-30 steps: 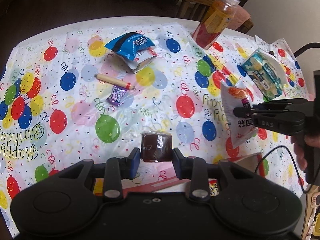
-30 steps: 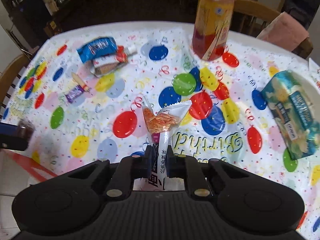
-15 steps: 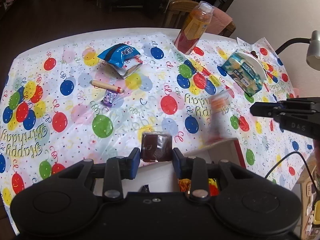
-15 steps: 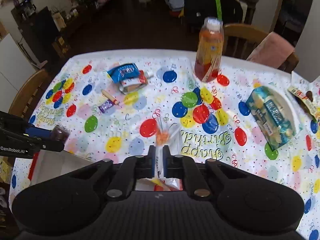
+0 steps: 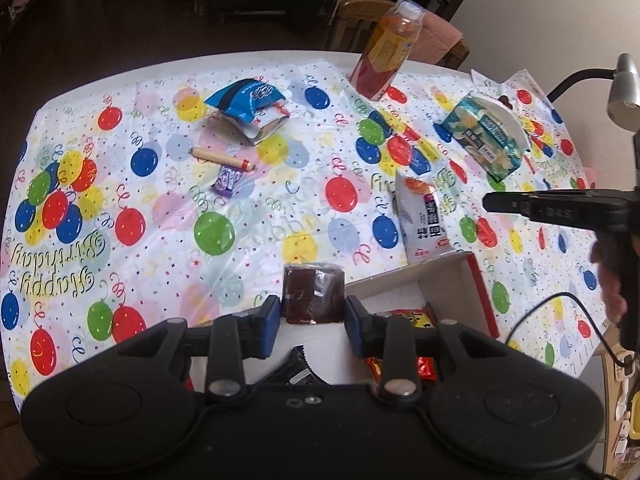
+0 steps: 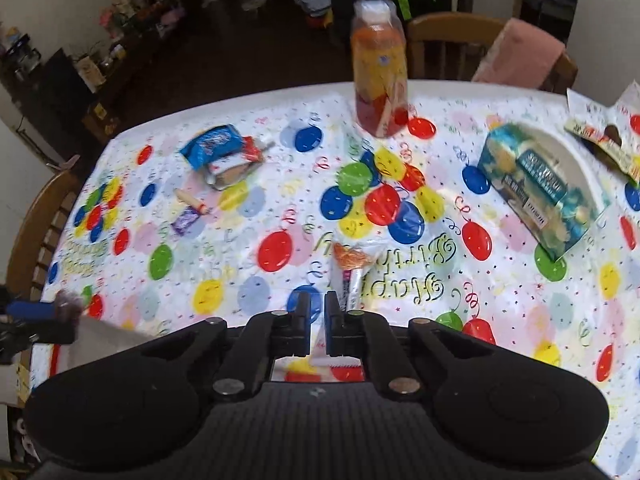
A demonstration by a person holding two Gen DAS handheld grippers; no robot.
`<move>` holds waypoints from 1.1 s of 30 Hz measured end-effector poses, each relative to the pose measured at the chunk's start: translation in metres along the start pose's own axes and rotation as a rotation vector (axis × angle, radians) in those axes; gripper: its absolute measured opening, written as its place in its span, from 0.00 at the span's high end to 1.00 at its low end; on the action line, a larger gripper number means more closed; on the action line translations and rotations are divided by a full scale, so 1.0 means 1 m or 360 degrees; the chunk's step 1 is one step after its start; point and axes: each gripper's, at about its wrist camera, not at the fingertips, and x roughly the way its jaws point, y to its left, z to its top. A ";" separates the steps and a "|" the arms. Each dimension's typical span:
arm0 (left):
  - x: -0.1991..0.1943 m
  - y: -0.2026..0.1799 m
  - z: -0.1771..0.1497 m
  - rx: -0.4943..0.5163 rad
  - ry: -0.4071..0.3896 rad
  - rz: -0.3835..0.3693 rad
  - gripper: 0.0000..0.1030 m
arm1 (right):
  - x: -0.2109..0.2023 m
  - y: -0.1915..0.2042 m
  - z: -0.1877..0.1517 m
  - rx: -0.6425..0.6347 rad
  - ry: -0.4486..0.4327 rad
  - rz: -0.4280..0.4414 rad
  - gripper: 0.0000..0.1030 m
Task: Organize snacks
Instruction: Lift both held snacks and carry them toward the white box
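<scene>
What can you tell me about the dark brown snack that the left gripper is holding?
The dark brown snack is a small, roughly square block in clear, glossy wrapping that catches the light, with faint pale print on its front. It sits upright, clamped on both sides between the blue pads of the left gripper. It hangs above the near wall of the open white box, not yet inside. In the right wrist view it appears only as a blur at the left edge.

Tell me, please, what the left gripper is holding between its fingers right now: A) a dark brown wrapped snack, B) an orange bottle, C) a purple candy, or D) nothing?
A: the left gripper clamps a dark brown wrapped snack above the box.
</scene>
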 end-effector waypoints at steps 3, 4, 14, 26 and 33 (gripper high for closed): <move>0.007 0.005 0.001 -0.0025 0.0020 0.0014 0.68 | 0.027 -0.010 0.001 0.0022 0.0040 0.0002 0.86; 0.009 0.007 0.001 -0.0035 0.0026 0.0019 0.68 | 0.036 -0.013 0.001 0.0024 0.0049 0.0001 0.78; 0.030 0.014 0.008 -0.0104 0.0052 0.0042 0.68 | 0.103 -0.024 0.006 0.0019 0.0183 -0.0023 0.44; 0.034 0.017 0.011 -0.0119 0.0049 0.0042 0.68 | 0.116 -0.018 0.005 -0.0044 0.0247 -0.0045 0.86; 0.028 0.017 0.010 -0.0099 0.0029 0.0051 0.68 | 0.092 -0.018 0.011 -0.0039 0.0153 -0.0109 0.87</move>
